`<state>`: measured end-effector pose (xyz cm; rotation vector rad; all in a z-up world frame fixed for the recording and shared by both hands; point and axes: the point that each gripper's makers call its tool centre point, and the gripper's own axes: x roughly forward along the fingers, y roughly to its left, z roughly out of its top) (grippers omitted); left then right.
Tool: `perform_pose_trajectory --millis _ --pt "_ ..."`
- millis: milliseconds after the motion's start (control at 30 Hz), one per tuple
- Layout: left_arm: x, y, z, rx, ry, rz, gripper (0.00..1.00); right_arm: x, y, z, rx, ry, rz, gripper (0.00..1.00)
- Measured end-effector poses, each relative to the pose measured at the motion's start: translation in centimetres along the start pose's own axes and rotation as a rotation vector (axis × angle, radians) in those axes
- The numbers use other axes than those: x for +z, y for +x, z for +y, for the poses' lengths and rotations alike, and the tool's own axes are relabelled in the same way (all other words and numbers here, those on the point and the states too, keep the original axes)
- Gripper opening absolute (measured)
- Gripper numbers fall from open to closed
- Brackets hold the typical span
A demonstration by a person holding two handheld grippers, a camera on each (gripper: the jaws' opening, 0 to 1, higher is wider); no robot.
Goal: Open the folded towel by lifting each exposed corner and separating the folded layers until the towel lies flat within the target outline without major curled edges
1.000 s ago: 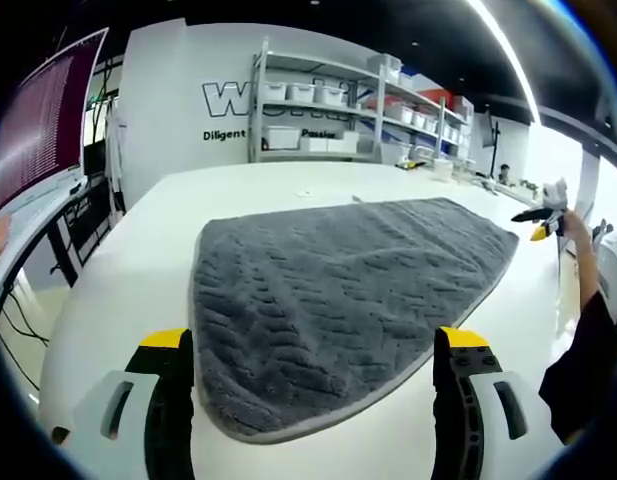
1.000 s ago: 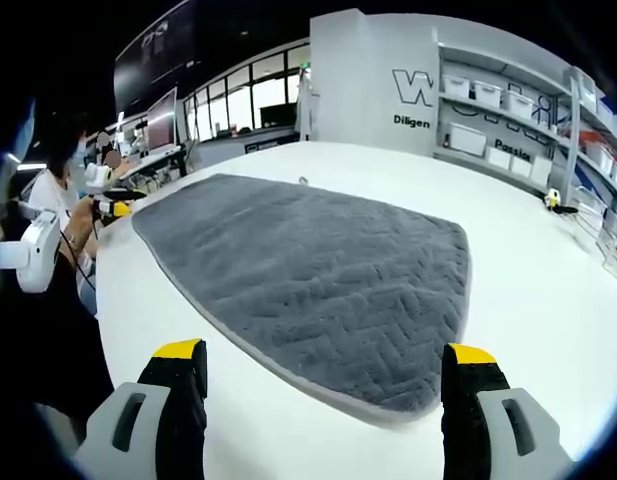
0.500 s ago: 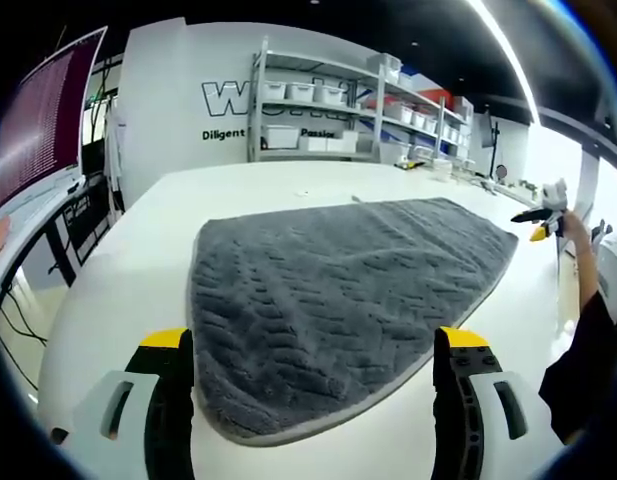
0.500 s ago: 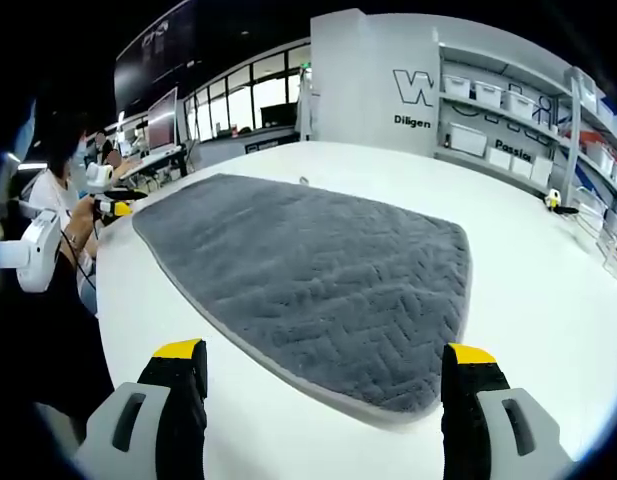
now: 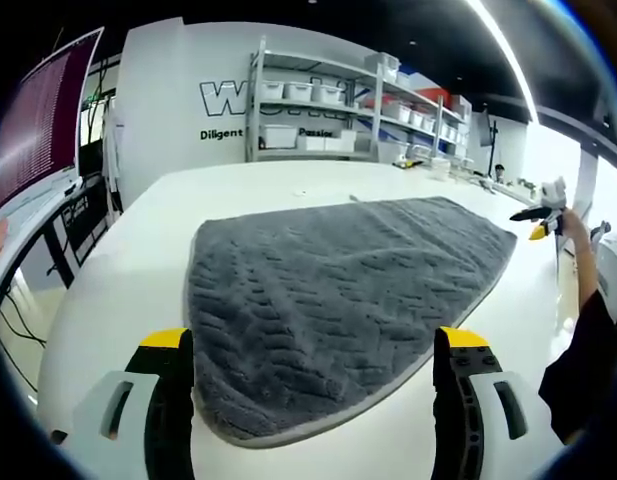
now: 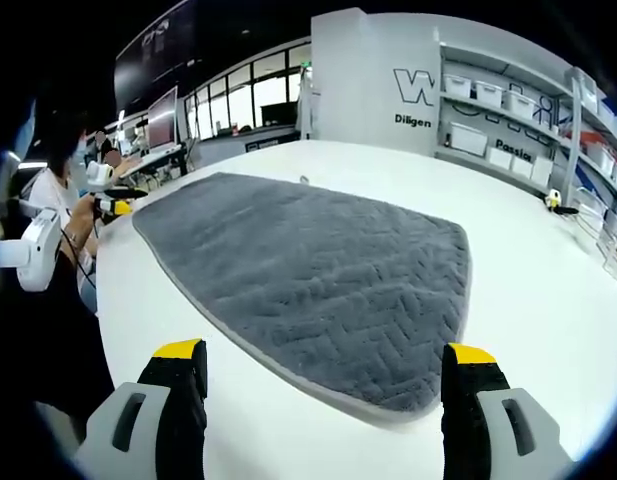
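- A white table point(image 5: 138, 260) is seen under everything, and the grey towel point(image 5: 328, 300) is spread across its middle, its herringbone pile facing up and no folded layer or raised corner being made out from either side.
- The towel is laid ahead of both grippers. In the left gripper view one rounded corner is brought close between the jaws and the long axis is run away toward the far right; in the right gripper view another rounded corner point(image 6: 418, 395) is placed near the right jaw and the cloth is stretched away to the far left.
- The left gripper point(image 5: 313, 385) is held spread wide, its yellow-tipped jaws set either side of the near corner; whether cloth is touched cannot be told. This corner is judged the nearer one, so the left gripper seems better placed for any edge smoothing.
- The right gripper point(image 6: 323, 395) is likewise held wide apart, with nothing pinched and bare table seen between jaws and hem.
- No target outline is made out on the table, so the fit cannot be judged.
- Shelving with bins point(image 5: 328, 110) is shown behind the table in the left gripper view; a seated person point(image 6: 58, 215) at the far-left edge is shown in the right gripper view.
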<state>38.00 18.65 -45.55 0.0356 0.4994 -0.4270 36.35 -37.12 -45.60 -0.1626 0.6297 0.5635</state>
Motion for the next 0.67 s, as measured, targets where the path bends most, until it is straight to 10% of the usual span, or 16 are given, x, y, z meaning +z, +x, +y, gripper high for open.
perform_pose_trajectory --millis 667 --pt "-0.17 -0.07 0.11 0.002 -0.003 0.002 0.99 -0.11 0.08 -0.04 0.005 0.002 0.003 0.99"
